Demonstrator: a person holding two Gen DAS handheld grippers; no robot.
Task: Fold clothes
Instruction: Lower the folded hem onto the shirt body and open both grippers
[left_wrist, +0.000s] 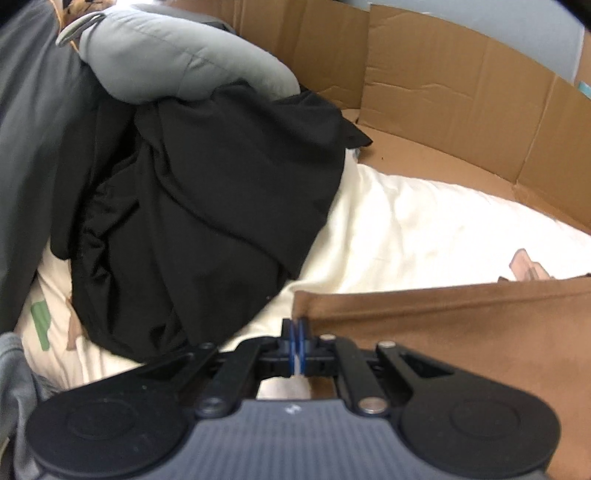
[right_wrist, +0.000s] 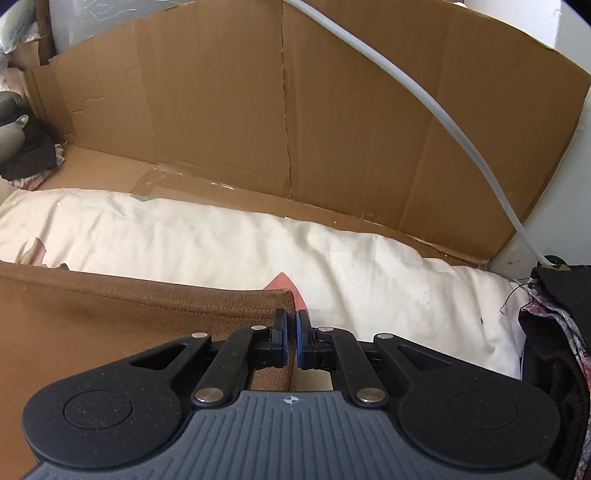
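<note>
A brown garment (left_wrist: 443, 332) lies spread over the cream bedding (left_wrist: 406, 221), its top hem stretched straight. My left gripper (left_wrist: 298, 332) is shut at the garment's left top corner, its blue pads pressed together on the hem. The same brown garment (right_wrist: 110, 314) fills the lower left of the right wrist view. There my right gripper (right_wrist: 291, 332) is pinched on its right top corner, with the cloth's edge running between the nearly touching pads.
A pile of black clothes (left_wrist: 207, 221) with a grey padded garment (left_wrist: 177, 59) on top sits left of the brown one. Cardboard walls (right_wrist: 295, 110) ring the bedding. A white cable (right_wrist: 424, 99) hangs at the right, above dark patterned cloth (right_wrist: 554, 332).
</note>
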